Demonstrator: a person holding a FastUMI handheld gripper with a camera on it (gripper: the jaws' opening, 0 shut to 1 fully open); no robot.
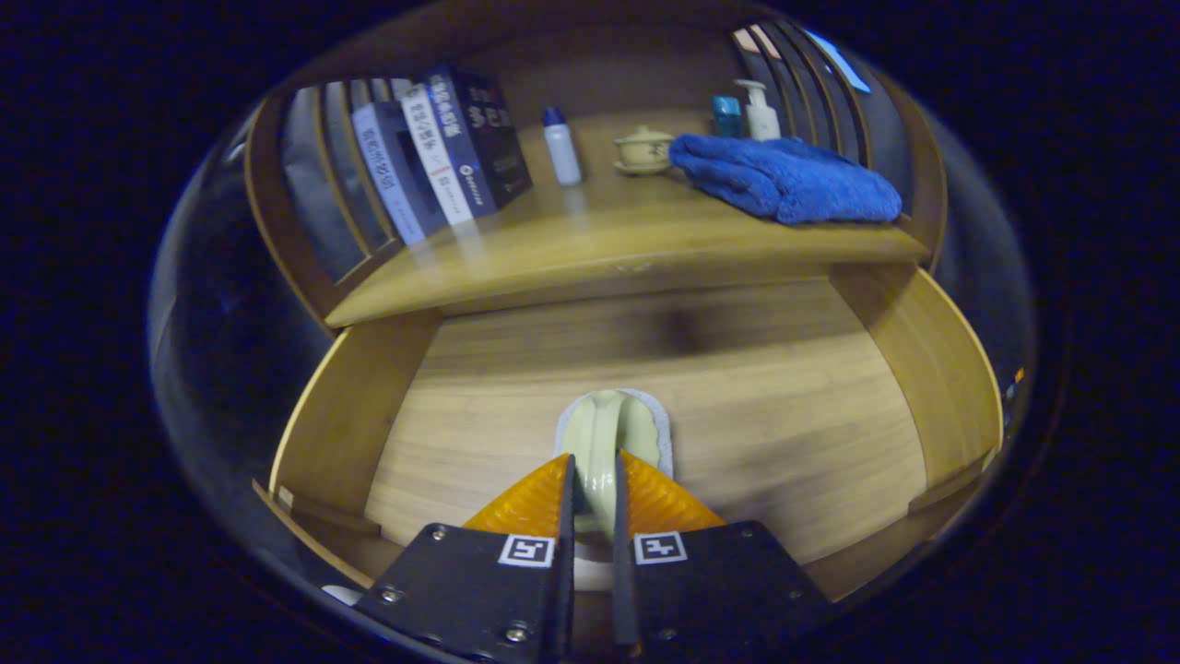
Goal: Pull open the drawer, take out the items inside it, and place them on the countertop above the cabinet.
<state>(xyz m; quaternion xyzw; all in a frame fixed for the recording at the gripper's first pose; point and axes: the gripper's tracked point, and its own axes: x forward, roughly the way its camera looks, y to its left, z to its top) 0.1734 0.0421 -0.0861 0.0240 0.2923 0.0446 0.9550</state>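
Drawer [645,369] open. Jaws of gripper [593,484] clamped on pale green item [608,433] over drawer floor, gripped edgewise for lifting. Tabletop [590,244] above: towel [784,180], books [442,152], bottles.

In the open wooden drawer [784,406] a pale green handled brush [608,443] lies between the jaws. Behind, on the wooden table [590,240], upright books [442,152] stand left, then a white bottle [561,146], a lidded ceramic cup [643,149], and a blue folded towel [788,180] right, with a pump bottle [761,111] behind it.
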